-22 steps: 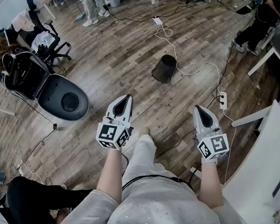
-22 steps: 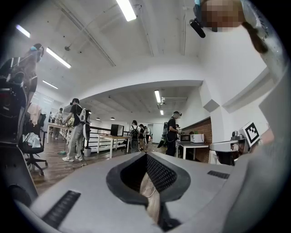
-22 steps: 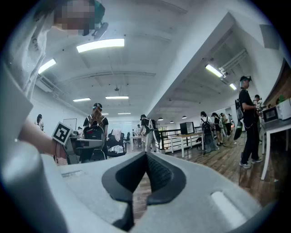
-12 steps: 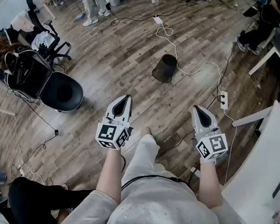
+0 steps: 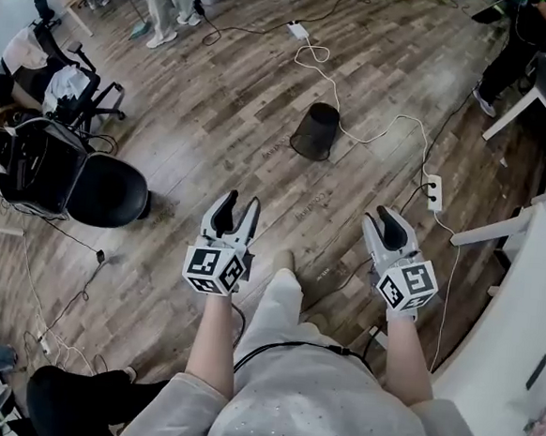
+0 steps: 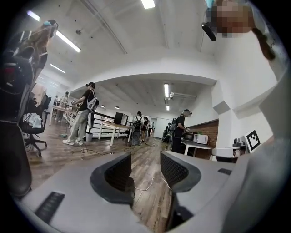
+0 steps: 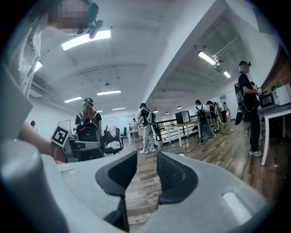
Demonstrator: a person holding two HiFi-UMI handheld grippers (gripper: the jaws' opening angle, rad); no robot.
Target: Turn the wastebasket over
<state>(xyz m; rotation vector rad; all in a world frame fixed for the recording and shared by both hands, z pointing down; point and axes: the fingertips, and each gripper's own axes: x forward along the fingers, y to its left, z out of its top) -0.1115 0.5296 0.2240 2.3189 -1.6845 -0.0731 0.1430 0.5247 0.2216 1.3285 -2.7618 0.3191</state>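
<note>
Floorboards of grey-brown wood (image 5: 215,114), seen steeply from above. At far left, black swivel office chair (image 5: 106,192).

Next, held out ahead of the body, grey two-jaw left gripper (image 5: 239,203) with marker cube. Jaws well apart, gripping nothing, only bare floor showing between them.

Further up, between the lines of the two tools, black mesh wastebasket (image 5: 316,131) on the floor. Wider end toward the person, narrower end away; upside down or on its side, impossible to tell. Well apart from both grippers, touched by neither.

Right of centre, matching grey right gripper (image 5: 382,216), pointing the same way. Jaws parted by a narrower gap, likewise empty.

Just beyond it, white power strip (image 5: 434,193) on the boards. At the right edge, white table (image 5: 520,307).
</note>
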